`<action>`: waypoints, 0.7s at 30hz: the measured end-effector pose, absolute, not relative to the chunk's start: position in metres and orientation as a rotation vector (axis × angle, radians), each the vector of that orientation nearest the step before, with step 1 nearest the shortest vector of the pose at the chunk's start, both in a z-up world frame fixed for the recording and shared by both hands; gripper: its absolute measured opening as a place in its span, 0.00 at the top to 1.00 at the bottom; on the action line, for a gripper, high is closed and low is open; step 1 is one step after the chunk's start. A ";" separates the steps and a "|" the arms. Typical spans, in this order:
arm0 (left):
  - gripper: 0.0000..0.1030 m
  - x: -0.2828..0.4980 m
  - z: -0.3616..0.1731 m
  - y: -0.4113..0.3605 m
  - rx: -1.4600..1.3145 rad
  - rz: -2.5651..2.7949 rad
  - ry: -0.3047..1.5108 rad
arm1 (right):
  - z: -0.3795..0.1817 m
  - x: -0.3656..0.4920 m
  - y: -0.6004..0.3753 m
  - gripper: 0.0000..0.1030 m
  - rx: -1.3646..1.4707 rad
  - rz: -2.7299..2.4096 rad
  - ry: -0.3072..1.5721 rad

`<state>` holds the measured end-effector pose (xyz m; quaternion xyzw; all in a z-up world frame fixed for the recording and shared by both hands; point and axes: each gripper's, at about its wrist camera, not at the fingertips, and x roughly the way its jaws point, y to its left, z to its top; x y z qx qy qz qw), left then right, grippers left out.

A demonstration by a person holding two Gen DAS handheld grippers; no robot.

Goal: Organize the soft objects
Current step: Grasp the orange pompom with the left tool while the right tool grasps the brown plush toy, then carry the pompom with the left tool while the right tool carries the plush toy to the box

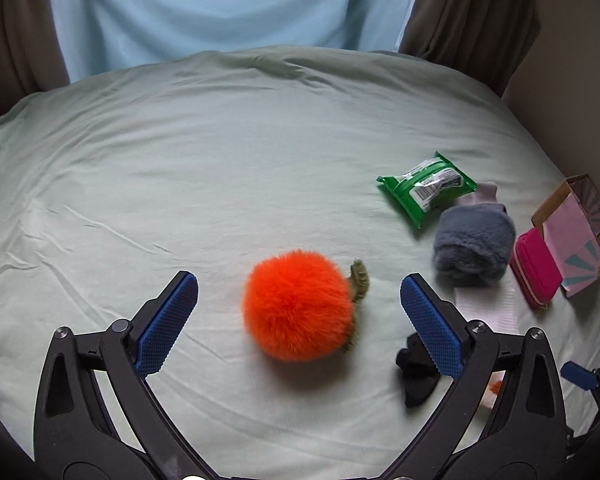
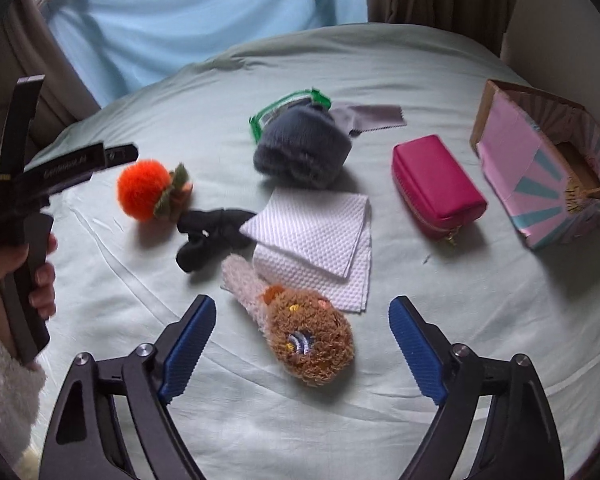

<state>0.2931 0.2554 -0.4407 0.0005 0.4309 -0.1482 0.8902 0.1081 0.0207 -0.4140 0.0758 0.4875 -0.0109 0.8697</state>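
Fluffy orange ball [image 1: 298,305] sits on the bed between the wide-open left gripper [image 1: 299,294]. Squeeze gently around its middle. Right gripper [image 2: 302,322], also wide, hovers over the brown plush toy [image 2: 310,344].

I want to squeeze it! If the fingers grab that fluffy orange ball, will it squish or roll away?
The orange pompom looks like long soft fur, so it would probably squash between the left gripper's open fingers rather than resist. It is round, so a nudge might roll it, though the rumpled bedsheet and its green leaf would likely stop it soon. It seems very light.
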 end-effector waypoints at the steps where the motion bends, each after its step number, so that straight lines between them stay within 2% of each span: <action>1: 0.03 0.296 -0.448 0.256 -0.002 -0.310 0.895 | -0.418 0.109 0.022 0.26 0.144 -0.012 1.022; 6: 0.12 0.311 -0.478 0.252 -0.001 -0.308 0.914 | -0.443 0.114 0.025 0.34 0.088 0.013 1.022; 9: 0.20 0.315 -0.489 0.251 -0.026 -0.311 0.933 | -0.452 0.120 0.025 0.43 0.077 0.027 1.035; 12: 0.34 0.317 -0.497 0.249 -0.037 -0.317 0.953 | -0.455 0.120 0.024 0.45 0.088 0.040 1.041; 14: 0.57 0.318 -0.503 0.247 -0.043 -0.333 0.976 | -0.457 0.119 0.024 0.47 0.106 0.046 1.045; 17: 0.63 0.316 -0.507 0.246 -0.046 -0.341 0.986 | -0.457 0.118 0.024 0.52 0.125 0.055 1.048; 21: 0.65 0.312 -0.503 0.249 -0.041 -0.343 0.981 | -0.455 0.119 0.024 0.60 0.127 0.068 1.044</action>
